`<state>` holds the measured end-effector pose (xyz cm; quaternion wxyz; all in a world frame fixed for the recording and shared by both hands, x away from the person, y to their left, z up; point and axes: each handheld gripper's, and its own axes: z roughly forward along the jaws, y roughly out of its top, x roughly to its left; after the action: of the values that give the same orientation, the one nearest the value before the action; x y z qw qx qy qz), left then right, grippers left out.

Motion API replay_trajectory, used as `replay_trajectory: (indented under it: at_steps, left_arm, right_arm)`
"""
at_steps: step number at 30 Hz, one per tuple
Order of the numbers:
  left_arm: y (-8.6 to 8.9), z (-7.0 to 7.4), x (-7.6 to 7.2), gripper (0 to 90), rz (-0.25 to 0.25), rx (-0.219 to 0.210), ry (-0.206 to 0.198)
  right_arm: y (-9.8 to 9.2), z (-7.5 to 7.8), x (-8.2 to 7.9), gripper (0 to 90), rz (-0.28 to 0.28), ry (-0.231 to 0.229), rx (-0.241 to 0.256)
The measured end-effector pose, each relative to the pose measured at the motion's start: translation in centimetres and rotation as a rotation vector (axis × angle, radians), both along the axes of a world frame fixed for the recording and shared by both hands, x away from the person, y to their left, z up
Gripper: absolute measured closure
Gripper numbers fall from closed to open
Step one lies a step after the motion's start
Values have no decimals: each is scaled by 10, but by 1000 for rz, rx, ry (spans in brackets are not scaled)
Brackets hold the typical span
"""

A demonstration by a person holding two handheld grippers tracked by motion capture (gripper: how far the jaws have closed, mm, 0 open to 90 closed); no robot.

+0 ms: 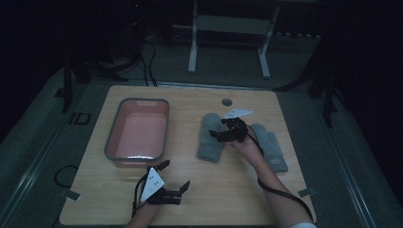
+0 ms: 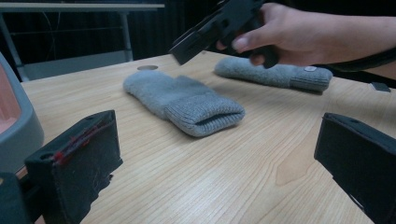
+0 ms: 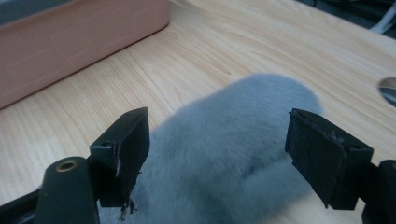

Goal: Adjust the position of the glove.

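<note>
Two grey knitted mittens lie on the wooden table. The left mitten (image 1: 209, 138) (image 2: 184, 102) (image 3: 219, 154) rests flat in the middle, cuff toward the person. The right mitten (image 1: 274, 151) (image 2: 275, 73) lies beside it, partly under the person's hand. My right gripper (image 1: 219, 132) (image 3: 217, 158) hovers open over the left mitten, jaws spread on either side of its rounded tip without touching it. My left gripper (image 1: 175, 175) (image 2: 215, 172) stands open near the table's front edge, nothing between its jaws, pointing toward the mittens.
A grey bin with a pink inside (image 1: 138, 133) (image 2: 14, 121) (image 3: 70, 42) stands on the left half of the table. A round cable hole (image 1: 227, 101) sits near the far edge. A white frame (image 1: 228, 33) stands on the floor beyond.
</note>
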<state>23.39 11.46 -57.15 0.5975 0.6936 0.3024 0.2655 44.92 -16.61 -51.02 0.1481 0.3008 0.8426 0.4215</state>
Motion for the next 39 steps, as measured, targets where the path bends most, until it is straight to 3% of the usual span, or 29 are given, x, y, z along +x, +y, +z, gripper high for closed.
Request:
replay_trajectory:
  at_steps: [4, 5, 12, 18, 27, 33, 39]
  left_arm:
    - [0, 0, 0, 6, 0, 0, 0]
    - [1, 0, 0, 6, -3, -3, 3]
    - [1, 0, 0, 6, -9, -7, 4]
    - [1, 0, 0, 6, -10, -7, 4]
    - [1, 0, 0, 6, -8, -11, 6]
    - [1, 0, 0, 6, -5, -12, 7]
    - [1, 0, 0, 6, -4, -13, 8]
  right_arm:
    - [10, -7, 8, 246, 10, 1, -27]
    - [15, -14, 13, 297, 13, 8, -41]
    - [23, -33, 25, 329, 3, 28, -102]
    - [24, -45, 23, 362, -26, 29, -104]
    - [27, -45, 17, 686, -35, 18, -108]
    - [27, -36, 13, 775, 17, 35, -110]
    - [20, -22, -1, 778, 151, 34, -86]
